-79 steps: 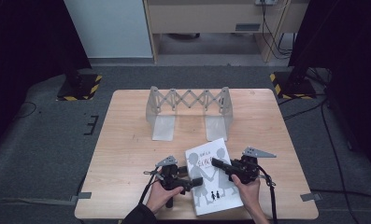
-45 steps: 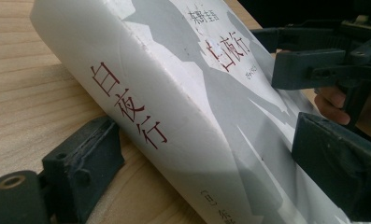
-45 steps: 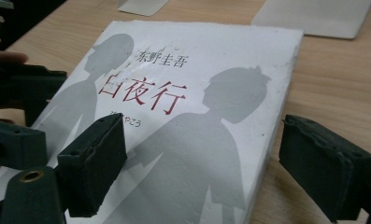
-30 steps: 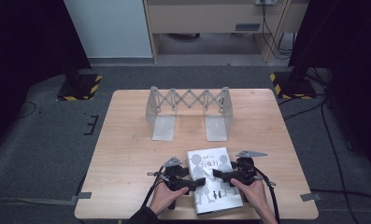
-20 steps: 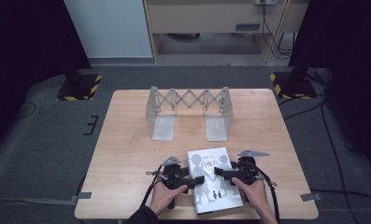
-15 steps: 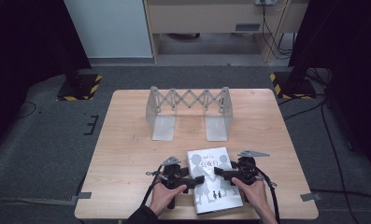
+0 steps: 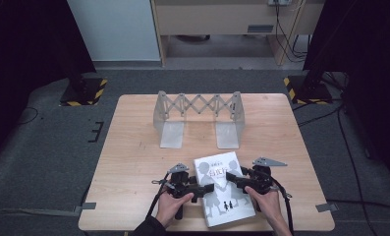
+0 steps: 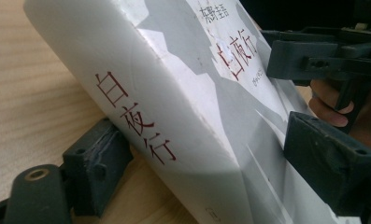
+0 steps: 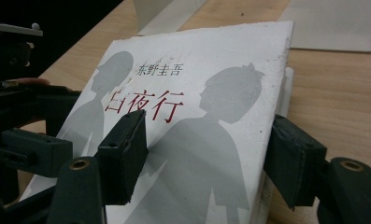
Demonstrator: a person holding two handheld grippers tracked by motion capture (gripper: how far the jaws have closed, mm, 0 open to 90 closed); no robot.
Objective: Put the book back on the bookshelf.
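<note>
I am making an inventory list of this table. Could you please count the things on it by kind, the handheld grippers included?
Book: 1
Expandable metal bookend rack: 1
Handheld grippers: 2, the left gripper and the right gripper, each with its jaws either side of a book edge
Total: 4

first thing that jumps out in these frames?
The thick white paperback book with grey silhouettes and red title characters at the wooden table's near edge, the left gripper and right gripper closing on it from either side. Behind it stands a grey metal accordion-lattice rack.

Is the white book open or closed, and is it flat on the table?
Closed: the book's front cover faces up, unopened. Whether it lies fully flat, cannot tell.
</note>
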